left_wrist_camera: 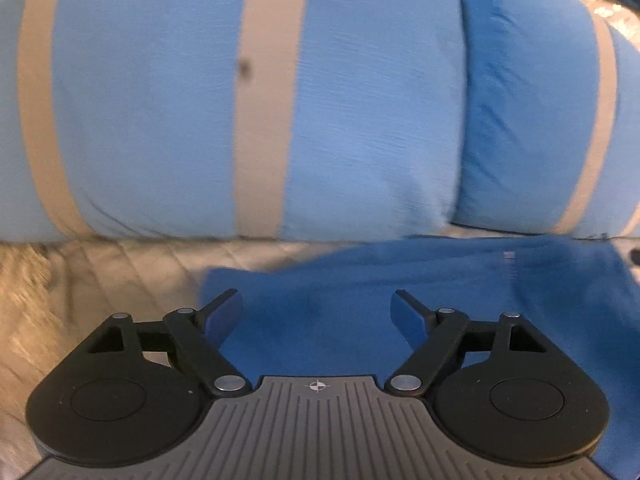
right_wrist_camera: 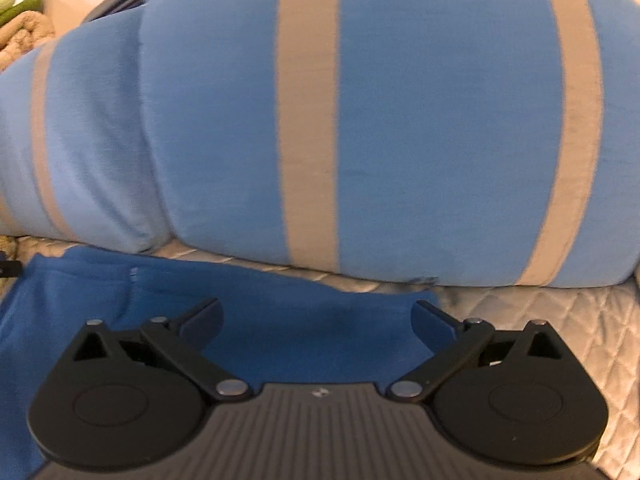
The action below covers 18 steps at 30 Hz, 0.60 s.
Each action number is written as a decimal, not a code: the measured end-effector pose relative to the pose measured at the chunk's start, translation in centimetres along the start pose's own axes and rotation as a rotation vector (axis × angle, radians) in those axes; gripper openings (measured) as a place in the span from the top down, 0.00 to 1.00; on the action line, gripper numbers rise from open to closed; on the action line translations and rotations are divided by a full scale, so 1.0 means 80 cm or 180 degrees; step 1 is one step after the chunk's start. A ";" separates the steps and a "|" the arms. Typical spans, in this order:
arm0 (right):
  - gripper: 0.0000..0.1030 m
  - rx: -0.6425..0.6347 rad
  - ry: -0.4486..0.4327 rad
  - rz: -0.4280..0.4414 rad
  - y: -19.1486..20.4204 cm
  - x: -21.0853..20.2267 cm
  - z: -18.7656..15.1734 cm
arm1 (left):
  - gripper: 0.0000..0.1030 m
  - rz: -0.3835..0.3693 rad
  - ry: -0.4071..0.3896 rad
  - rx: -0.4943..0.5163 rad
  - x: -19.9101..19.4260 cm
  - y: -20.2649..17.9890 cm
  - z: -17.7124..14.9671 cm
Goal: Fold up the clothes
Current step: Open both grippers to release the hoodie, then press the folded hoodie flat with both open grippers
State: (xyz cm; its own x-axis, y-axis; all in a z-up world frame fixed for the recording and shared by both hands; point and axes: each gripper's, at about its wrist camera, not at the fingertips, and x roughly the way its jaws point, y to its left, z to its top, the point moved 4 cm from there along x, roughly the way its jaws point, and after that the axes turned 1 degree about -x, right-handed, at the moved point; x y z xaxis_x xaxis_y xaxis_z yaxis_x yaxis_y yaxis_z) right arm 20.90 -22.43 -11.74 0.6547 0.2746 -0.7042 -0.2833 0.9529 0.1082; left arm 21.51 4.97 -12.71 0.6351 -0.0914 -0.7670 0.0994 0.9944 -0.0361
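Note:
A dark blue garment (left_wrist_camera: 460,280) lies flat on the quilted bed cover; in the right wrist view the same blue garment (right_wrist_camera: 160,292) spreads toward the left. My left gripper (left_wrist_camera: 316,304) hovers over the garment's left corner, jaws wide open, nothing between the blue pads. My right gripper (right_wrist_camera: 316,312) stands over the garment's right corner, jaws wide open and holding nothing. Both views are blurred by motion.
Big light-blue pillows with beige stripes (left_wrist_camera: 260,100) (right_wrist_camera: 360,120) lie right behind the garment. The silvery quilted bed cover (left_wrist_camera: 100,272) (right_wrist_camera: 560,320) shows at both sides. A beige blanket and something green (right_wrist_camera: 20,20) sit at the far left.

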 end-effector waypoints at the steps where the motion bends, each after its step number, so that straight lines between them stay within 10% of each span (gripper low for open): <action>1: 0.00 -0.0017 0.0023 0.0009 0.002 -0.002 0.001 | 0.20 -0.0041 0.0026 -0.0034 0.000 -0.007 0.000; 18: 0.00 0.0291 0.0066 -0.0105 0.072 0.092 -0.016 | 0.06 0.0088 0.0072 -0.0381 0.089 -0.066 -0.029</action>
State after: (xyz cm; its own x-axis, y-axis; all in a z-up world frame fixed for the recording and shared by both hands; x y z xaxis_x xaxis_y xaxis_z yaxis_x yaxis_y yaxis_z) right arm 23.17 -15.06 -17.18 0.6479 0.2409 -0.7226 -0.1959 0.9695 0.1476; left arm 23.70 -0.79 -19.48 0.6189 -0.0640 -0.7829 -0.0108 0.9959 -0.0900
